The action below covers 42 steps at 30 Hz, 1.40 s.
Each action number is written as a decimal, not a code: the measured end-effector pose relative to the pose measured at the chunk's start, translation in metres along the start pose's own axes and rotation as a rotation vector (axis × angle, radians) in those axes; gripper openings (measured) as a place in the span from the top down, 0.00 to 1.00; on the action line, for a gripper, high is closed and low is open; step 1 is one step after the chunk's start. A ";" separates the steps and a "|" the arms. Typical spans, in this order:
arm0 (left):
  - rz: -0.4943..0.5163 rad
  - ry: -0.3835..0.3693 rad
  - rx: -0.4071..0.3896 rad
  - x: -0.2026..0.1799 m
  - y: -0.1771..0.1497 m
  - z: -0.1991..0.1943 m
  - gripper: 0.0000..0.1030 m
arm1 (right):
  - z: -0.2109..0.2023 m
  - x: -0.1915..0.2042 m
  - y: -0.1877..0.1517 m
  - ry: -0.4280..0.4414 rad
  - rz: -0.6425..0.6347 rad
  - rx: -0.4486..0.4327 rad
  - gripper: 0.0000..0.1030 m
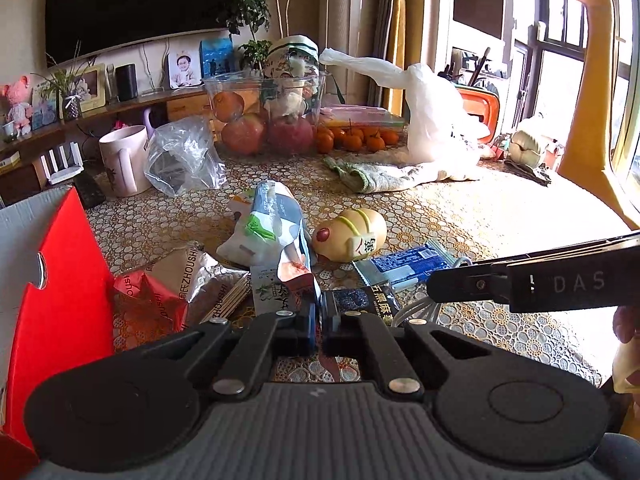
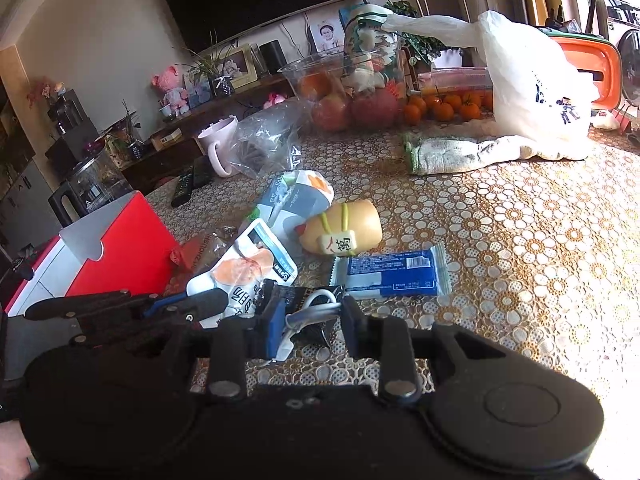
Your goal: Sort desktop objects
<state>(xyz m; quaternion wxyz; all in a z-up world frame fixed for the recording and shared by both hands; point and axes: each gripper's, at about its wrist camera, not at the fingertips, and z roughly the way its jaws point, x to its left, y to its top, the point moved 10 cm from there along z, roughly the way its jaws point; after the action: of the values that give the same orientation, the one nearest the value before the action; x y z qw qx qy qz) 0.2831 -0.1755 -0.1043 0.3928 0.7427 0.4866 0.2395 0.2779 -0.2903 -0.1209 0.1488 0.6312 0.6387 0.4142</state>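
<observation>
My left gripper [image 1: 319, 316] is shut on the edge of a white and orange snack packet [image 1: 294, 276], which lies crumpled just ahead of it. In the right wrist view that packet [image 2: 244, 268] shows with the left gripper beside it at the left. My right gripper [image 2: 314, 320] is shut on a coiled white cable [image 2: 316, 310] that rests on a black packet [image 2: 316, 334]. A blue wrapper [image 2: 392, 272], a yellow toy [image 2: 344, 228] and a white-grey pouch [image 2: 296, 200] lie beyond. A red and silver packet [image 1: 168, 280] sits to the left.
An open red box [image 1: 60, 280] stands at the left edge. Farther back are a pink mug [image 1: 124, 160], a clear plastic bag [image 1: 184, 160], a clear fruit bowl [image 1: 264, 100], tangerines [image 1: 352, 138], a folded cloth [image 1: 376, 174] and a white plastic bag [image 1: 436, 120].
</observation>
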 end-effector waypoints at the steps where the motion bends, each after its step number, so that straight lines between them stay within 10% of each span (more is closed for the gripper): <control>1: -0.006 -0.003 0.001 0.001 0.000 -0.002 0.98 | -0.001 0.001 0.001 -0.001 -0.004 -0.002 0.71; 23: -0.096 -0.017 -0.070 0.026 0.017 -0.062 0.99 | -0.032 0.025 0.018 -0.024 -0.064 -0.053 0.71; 42: -0.149 0.093 -0.234 0.088 0.046 -0.160 0.99 | -0.041 0.131 0.068 0.099 -0.240 -0.123 0.72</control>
<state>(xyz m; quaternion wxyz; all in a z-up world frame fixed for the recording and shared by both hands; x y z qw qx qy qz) 0.2256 -0.0496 0.0232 0.4705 0.6419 0.5267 0.2988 0.2744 -0.1927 -0.0030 0.2039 0.5187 0.6895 0.4625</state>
